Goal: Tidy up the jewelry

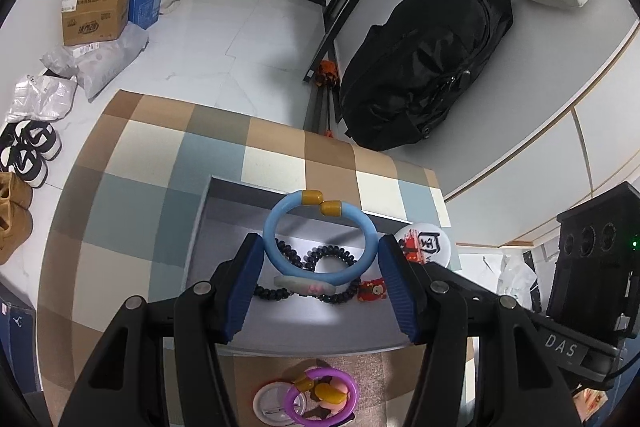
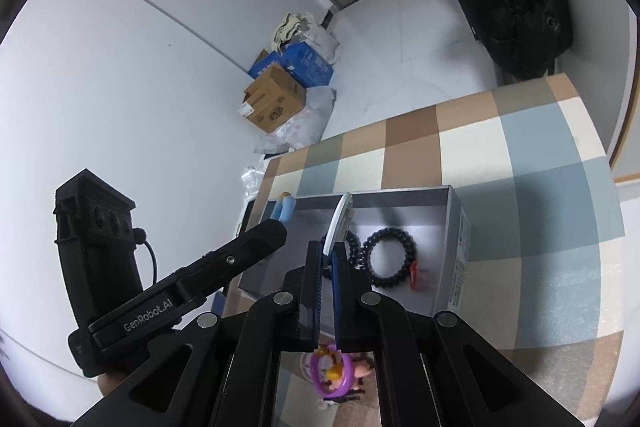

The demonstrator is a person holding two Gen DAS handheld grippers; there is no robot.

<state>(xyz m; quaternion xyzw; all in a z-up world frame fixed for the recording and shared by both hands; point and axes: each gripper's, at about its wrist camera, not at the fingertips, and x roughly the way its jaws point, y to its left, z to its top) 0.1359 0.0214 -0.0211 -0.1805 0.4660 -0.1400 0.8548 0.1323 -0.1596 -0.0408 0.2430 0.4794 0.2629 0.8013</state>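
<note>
The jaws of the left gripper [image 1: 320, 259] squeeze a light blue bangle [image 1: 318, 239] from both sides, and the jaws of the right gripper [image 2: 326, 267] are pinched tight on a round white badge [image 2: 340, 221], seen edge-on. Both things hang over an open grey box [image 1: 224, 211] that sits on the checked bench [image 1: 132, 163]. The left view shows the whole blue ring with its two yellow caps at the top, and inside the box under it a string of black beads [image 1: 320, 255], a pale bracelet with pink spots [image 1: 304, 285] and a small red charm [image 1: 372, 291]. It also shows the badge's white face with red and black marks, just beside the right blue pad. The right view shows only a bit of the bangle sticking up past the black left gripper, but it shows the black beads lying in a neat loop on the box floor. Near the bottom of both views, a purple ring [image 1: 322, 397] lies on the bench outside the box, with small toy-like bits in it. A black bag [image 1: 432, 63] shows beyond the bench.
</note>
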